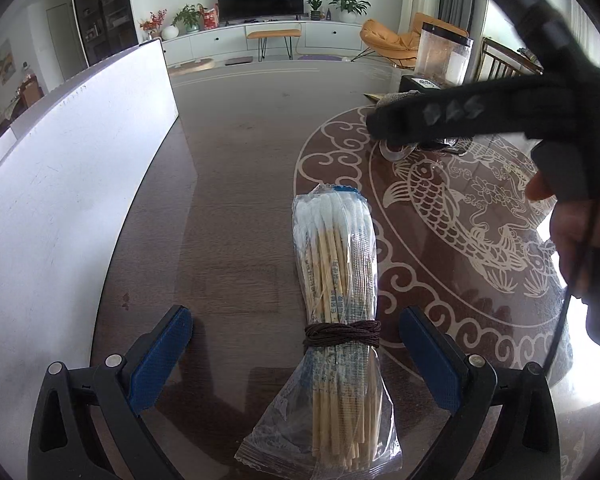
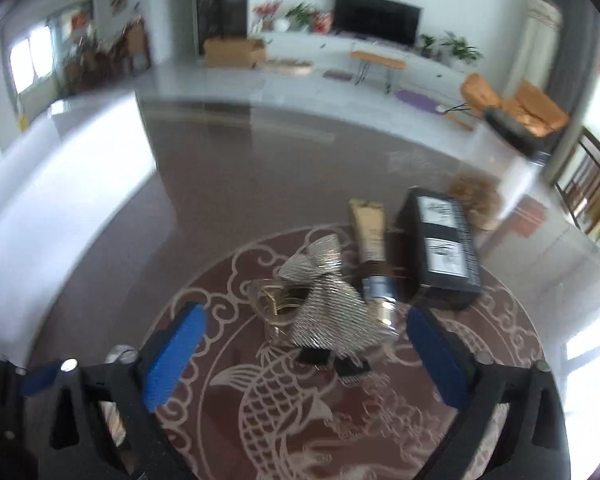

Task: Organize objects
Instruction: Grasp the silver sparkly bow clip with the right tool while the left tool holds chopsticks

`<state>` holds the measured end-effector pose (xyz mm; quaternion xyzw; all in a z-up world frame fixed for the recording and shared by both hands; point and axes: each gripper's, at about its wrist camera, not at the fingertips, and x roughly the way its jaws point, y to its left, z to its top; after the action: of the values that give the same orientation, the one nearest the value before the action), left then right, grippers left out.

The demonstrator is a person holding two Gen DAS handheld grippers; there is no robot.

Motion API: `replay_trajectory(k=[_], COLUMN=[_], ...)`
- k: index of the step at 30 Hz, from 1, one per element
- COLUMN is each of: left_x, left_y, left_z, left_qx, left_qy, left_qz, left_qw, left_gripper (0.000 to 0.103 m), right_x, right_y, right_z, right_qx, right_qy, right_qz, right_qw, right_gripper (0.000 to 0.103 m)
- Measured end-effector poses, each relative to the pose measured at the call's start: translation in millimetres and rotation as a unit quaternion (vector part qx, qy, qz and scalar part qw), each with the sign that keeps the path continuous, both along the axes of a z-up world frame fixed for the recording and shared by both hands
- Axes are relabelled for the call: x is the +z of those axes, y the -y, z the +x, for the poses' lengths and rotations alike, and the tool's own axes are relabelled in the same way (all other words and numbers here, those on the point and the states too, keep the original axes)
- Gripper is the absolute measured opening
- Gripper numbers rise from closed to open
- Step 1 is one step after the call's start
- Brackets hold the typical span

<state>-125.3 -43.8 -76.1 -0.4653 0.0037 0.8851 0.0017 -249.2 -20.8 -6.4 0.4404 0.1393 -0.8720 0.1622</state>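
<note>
A bundle of wooden-stick cotton swabs in a clear bag, tied with brown cord, lies lengthwise on the dark table. My left gripper stands open astride it, both blue pads well clear of the bag. The right wrist view is blurred. My right gripper is open above the carp-patterned mat. Just ahead of its pads lie a silvery mesh piece, a small glass cup and small black clips. In the left wrist view one of the right gripper's black fingers hovers over the glass.
A white board stands along the table's left side. A cream tube and a black box lie behind the mesh piece. A clear container stands at the back right. A person's hand holds the right gripper.
</note>
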Motion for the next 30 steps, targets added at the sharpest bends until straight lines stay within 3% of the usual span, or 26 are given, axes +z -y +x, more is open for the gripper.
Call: replay_trajectory(k=[1, 2, 9, 12, 17, 18, 21, 22, 25, 30], left_x=[0, 0, 0, 0, -1, -1, -1, -1, 0, 0], left_y=[0, 0, -1, -1, -1, -1, -1, -1, 0, -1], left_z=[0, 0, 0, 0, 0, -1, -1, -1, 1, 1], left_qx=[0.0, 0.0, 0.0, 0.0, 0.0, 0.001, 0.001, 0.001, 0.001, 0.001], left_qy=[0.0, 0.0, 0.0, 0.0, 0.0, 0.0, 0.0, 0.0, -0.001, -0.001], left_qz=[0.0, 0.0, 0.0, 0.0, 0.0, 0.0, 0.0, 0.0, 0.0, 0.0], left_qw=[1.0, 1.0, 1.0, 1.0, 1.0, 1.0, 1.0, 1.0, 1.0, 1.0], left_gripper=[0.103, 0.103, 0.103, 0.103, 0.103, 0.103, 0.103, 0.103, 0.103, 0.103], right_x=[-4, -9, -3, -2, -11, -12, -15, -14, -16, -33], right_y=[3, 2, -53, -84, -122, -125, -127, -127, -119, -117], right_z=[-2, -4, 51, 100, 196, 207, 219, 220, 215, 204], right_qx=[0.006, 0.005, -0.055, -0.09, -0.124, -0.136, -0.155, -0.158, -0.16, -0.17], right_qy=[0.008, 0.019, 0.005, -0.011, -0.043, -0.051, -0.053, -0.058, -0.053, 0.0], right_qz=[0.004, 0.001, -0.069, -0.078, -0.133, -0.133, -0.116, -0.105, -0.081, -0.052], right_qw=[1.0, 1.0, 0.996, 0.993, 0.982, 0.98, 0.98, 0.98, 0.982, 0.984], right_gripper=[0.058, 0.046, 0.046, 0.046, 0.047, 0.049, 0.085, 0.089, 0.093, 0.097])
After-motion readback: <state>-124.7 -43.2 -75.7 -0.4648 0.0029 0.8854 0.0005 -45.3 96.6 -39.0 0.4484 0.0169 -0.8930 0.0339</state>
